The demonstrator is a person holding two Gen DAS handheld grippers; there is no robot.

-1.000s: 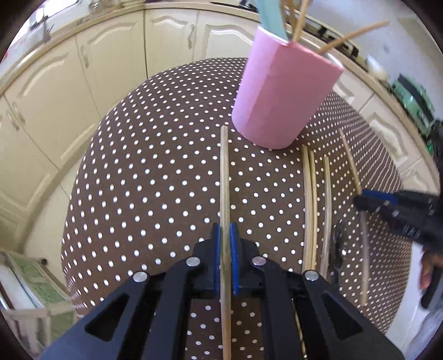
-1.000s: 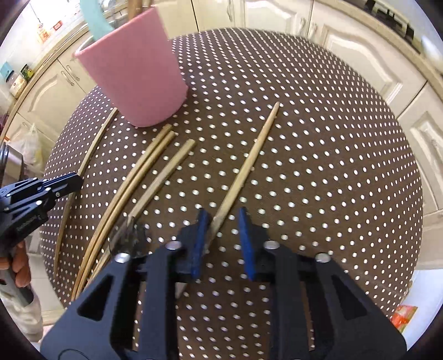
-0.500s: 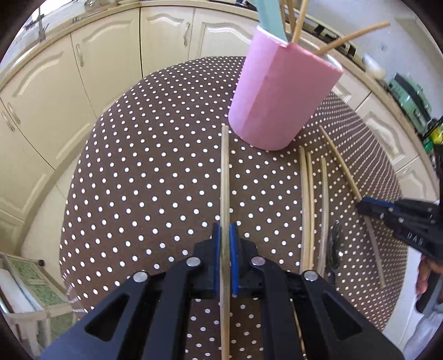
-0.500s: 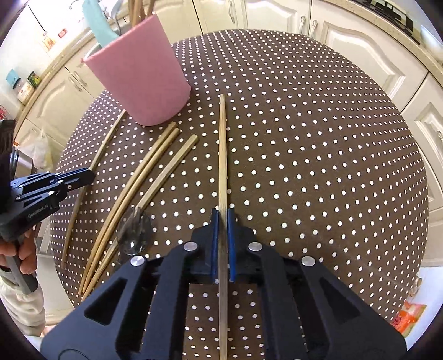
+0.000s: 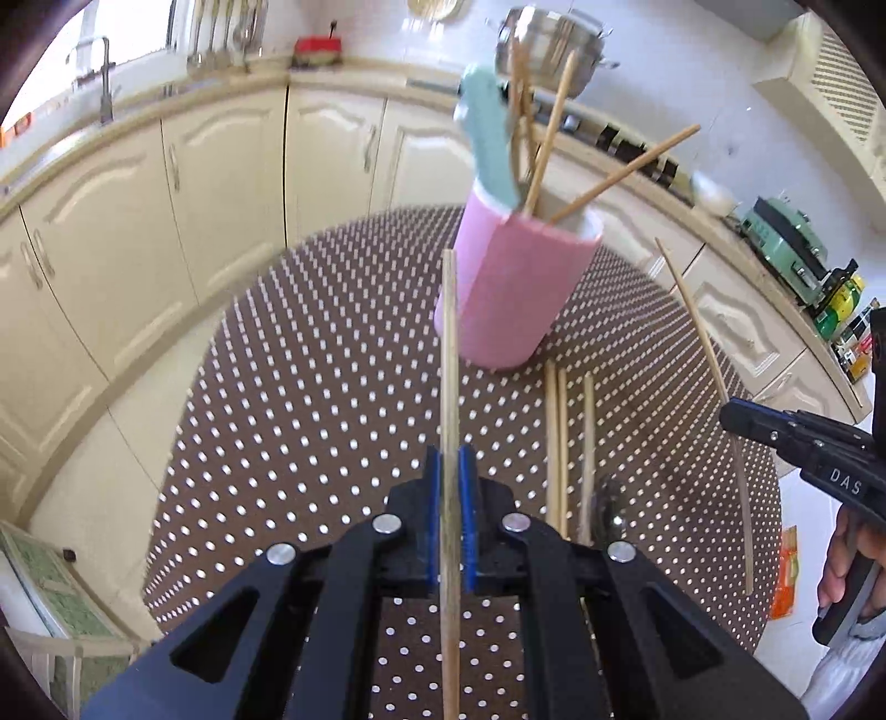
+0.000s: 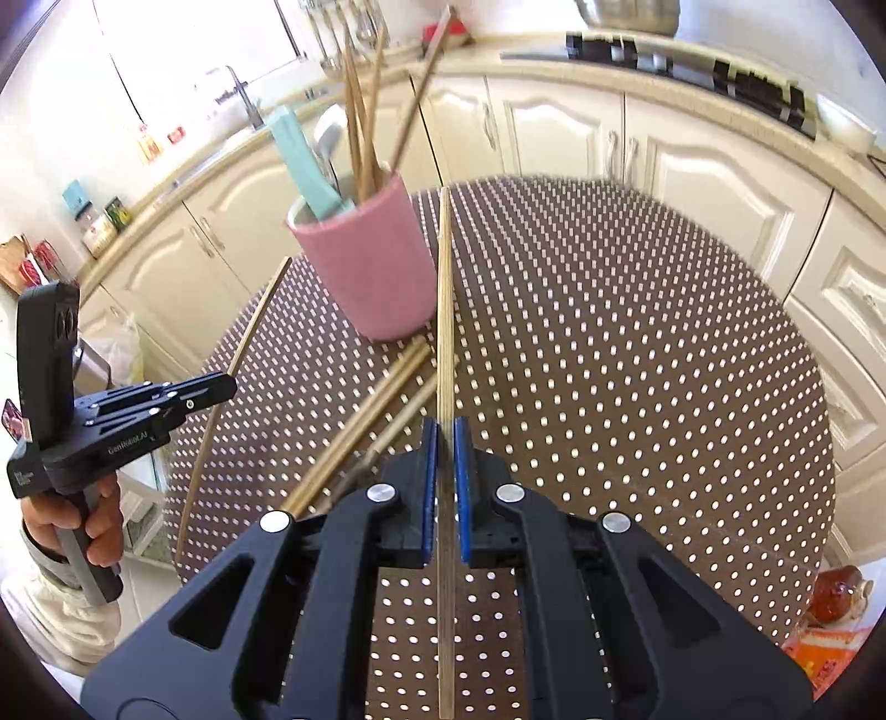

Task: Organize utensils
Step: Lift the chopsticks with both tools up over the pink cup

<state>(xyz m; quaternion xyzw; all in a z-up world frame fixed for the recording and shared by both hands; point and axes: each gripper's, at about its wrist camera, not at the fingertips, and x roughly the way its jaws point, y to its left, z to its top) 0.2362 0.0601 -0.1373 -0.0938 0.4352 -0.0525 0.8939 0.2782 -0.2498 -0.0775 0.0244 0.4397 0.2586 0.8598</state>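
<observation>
While each tool clamps its own chopstick, left tool (image 5: pixel 449 487) and right tool (image 6: pixel 444 459) hold them above the desk (image 6: pixel 637 360), near the pink holder (image 6: pixel 368 260) standing toward its far edge

Cream cabinet doors (image 5: pixel 221 183) curve along the kitchen wall under a pale counter (image 6: pixel 692 105). A steel pot (image 5: pixel 554 39) sits on the stove at the back, a green appliance (image 5: pixel 786 243) further along to the right. A faucet (image 5: pixel 105 83) stands by the bright window. The brown polka-dot cloth (image 6: pixel 637 343) covers the round surface.
</observation>
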